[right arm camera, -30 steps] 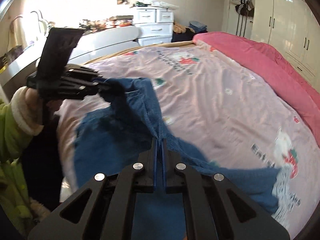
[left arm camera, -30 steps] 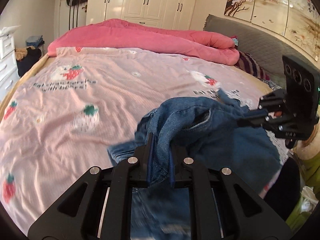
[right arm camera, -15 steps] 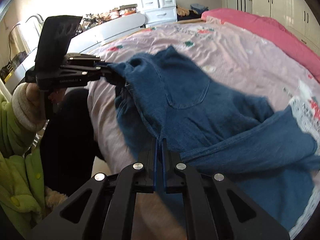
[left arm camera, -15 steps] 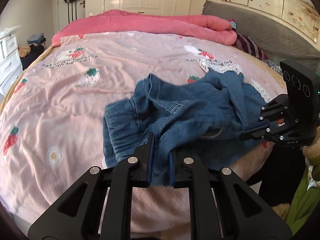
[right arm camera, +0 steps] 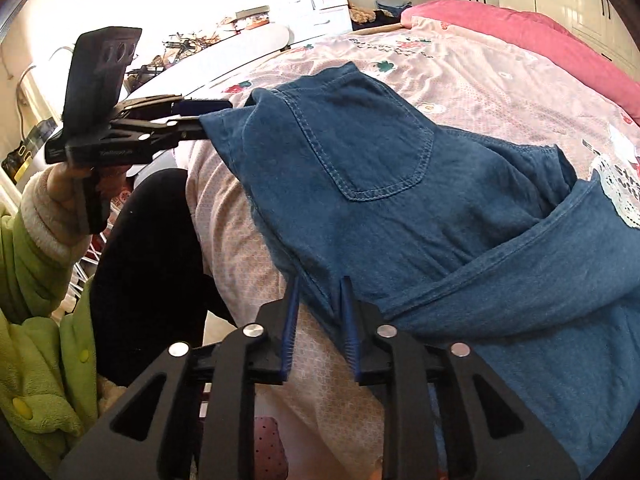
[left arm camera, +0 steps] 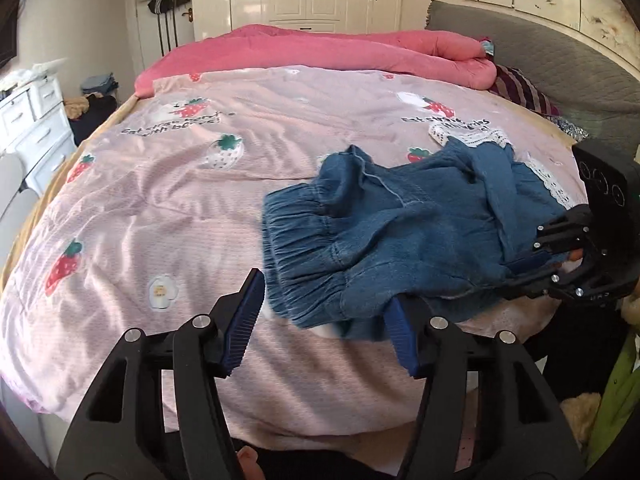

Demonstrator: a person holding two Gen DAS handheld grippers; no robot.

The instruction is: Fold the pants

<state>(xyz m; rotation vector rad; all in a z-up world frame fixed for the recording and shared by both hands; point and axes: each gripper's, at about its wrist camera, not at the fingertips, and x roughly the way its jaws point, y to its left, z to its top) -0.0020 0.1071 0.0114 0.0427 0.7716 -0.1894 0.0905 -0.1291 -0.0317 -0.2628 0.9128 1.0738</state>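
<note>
Blue denim pants (left arm camera: 400, 232) lie crumpled on the pink strawberry sheet (left arm camera: 160, 200) near the bed's front edge. My left gripper (left arm camera: 324, 316) has its jaws opening wide; the gathered waistband lies between the pads, which do not press on it. The right gripper (left arm camera: 516, 272) shows at the pants' right side. In the right wrist view the pants (right arm camera: 380, 200) spread out with a back pocket facing up. My right gripper (right arm camera: 319, 308) is opening, a fold of denim loose in the narrow gap. The left gripper (right arm camera: 204, 118) sits at the pants' far corner.
A rolled pink quilt (left arm camera: 320, 48) lies along the far side of the bed, against white wardrobes. A white dresser (left arm camera: 32, 120) stands at the left. A white lace hem (right arm camera: 624, 196) lies by the pants. The person's green sleeve (right arm camera: 32, 280) and dark leg (right arm camera: 152, 260) are at the bed's edge.
The pants came down from hanging in the air onto the bed's front edge. Both grippers, shut on the denim before, have parted their jaws and let it go.
</note>
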